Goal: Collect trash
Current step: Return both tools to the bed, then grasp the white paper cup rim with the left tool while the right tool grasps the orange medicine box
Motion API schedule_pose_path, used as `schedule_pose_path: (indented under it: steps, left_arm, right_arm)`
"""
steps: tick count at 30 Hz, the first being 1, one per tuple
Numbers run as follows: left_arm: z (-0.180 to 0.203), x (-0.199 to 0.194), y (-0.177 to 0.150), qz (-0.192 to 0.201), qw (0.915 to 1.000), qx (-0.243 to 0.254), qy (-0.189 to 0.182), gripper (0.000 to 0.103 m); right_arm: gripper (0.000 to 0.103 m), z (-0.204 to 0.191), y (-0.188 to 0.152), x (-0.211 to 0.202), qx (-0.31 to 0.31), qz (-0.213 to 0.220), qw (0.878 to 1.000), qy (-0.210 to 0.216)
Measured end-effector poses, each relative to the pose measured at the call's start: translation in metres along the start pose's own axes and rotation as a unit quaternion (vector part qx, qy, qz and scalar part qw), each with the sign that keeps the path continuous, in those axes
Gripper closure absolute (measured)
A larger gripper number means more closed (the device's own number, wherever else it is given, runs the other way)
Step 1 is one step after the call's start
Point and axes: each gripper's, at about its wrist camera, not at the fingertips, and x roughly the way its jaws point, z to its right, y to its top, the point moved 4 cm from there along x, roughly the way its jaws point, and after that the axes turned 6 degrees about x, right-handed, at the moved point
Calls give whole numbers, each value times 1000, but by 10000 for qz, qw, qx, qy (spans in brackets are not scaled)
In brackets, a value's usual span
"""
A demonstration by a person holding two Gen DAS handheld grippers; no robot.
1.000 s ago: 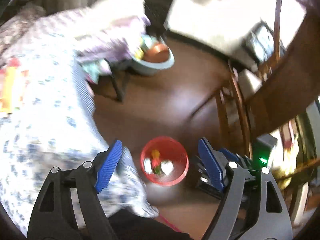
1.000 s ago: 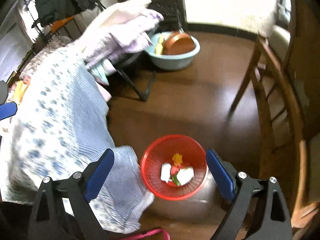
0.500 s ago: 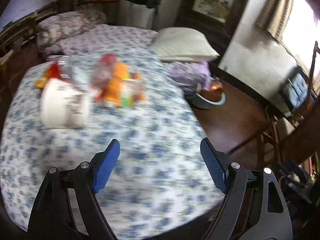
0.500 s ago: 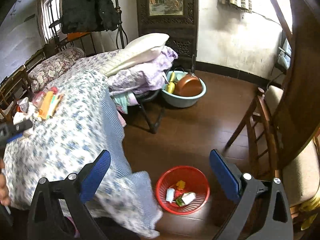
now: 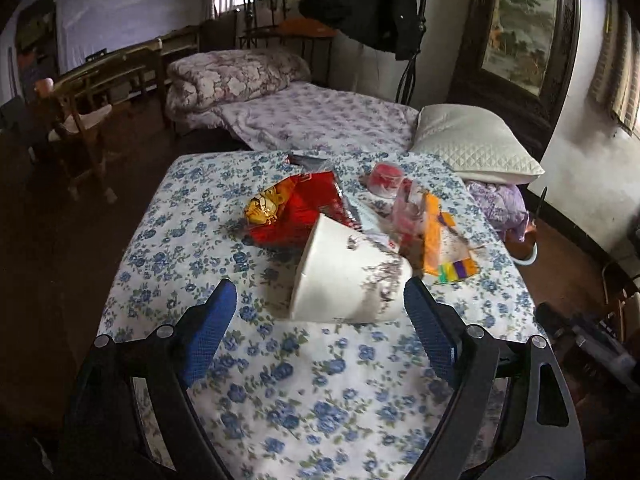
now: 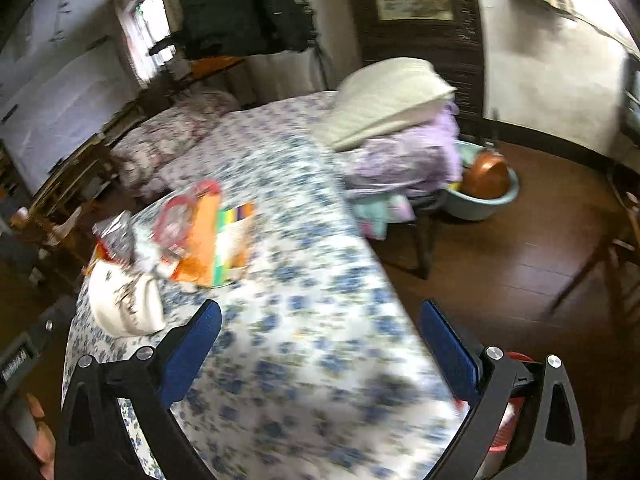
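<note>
A white paper tub [image 5: 348,276] lies on its side on the blue-flowered table cloth [image 5: 320,392]. Behind it lie a red snack bag [image 5: 296,208], an orange packet [image 5: 444,248] and a clear red-lidded cup [image 5: 386,178]. My left gripper [image 5: 320,316] is open and empty, just short of the tub. My right gripper [image 6: 320,336] is open and empty above the cloth, with the tub [image 6: 124,300] and orange packet [image 6: 216,236] ahead to its left. The red trash basket [image 6: 508,412] shows partly behind its right finger.
A white pillow [image 5: 476,144] and purple bedding [image 6: 404,156] lie beyond the table. A blue basin with a copper pot [image 6: 486,184] stands on the brown floor. Wooden chairs stand at the left [image 5: 84,116] and far right [image 6: 616,240].
Both grippers swung up from the red basket on the floor to the table. The left one has closed in on the white tub; the trash pile now fills its view.
</note>
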Motion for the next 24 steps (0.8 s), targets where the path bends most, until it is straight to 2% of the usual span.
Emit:
schedule_pose_path:
  steps: [2, 5, 7, 10, 16, 20, 22, 24]
  left_arm:
    - [2, 14, 5, -65, 9995, 88, -302, 21]
    - [7, 31, 11, 52, 9987, 453, -239, 22]
    - [12, 44, 8, -85, 9979, 546, -337, 23]
    - [20, 55, 0, -276, 9965, 511, -604, 42]
    - [42, 63, -5, -332, 9948, 764, -580, 43]
    - [47, 66, -6, -379, 9948, 739, -587, 43]
    - [48, 63, -4, -296, 9949, 735, -627, 59]
    - [49, 54, -2, -234, 9931, 674, -936, 90]
  right_arm:
    - [6, -7, -5, 10, -212, -33, 9998, 28]
    - [6, -9, -11, 15, -362, -174, 9991, 129]
    - [6, -5, -15, 13, -359, -174, 9990, 187]
    - [6, 3, -18, 17, -319, -404, 9984, 229]
    - [6, -1, -16, 7, -331, -319, 9976, 518]
    - [6, -5, -22, 8, -569, -322, 9970, 406]
    - [6, -4, -22, 8, -526, -358, 9972, 385]
    - [6, -2, -22, 9, -434, -383, 9976, 374]
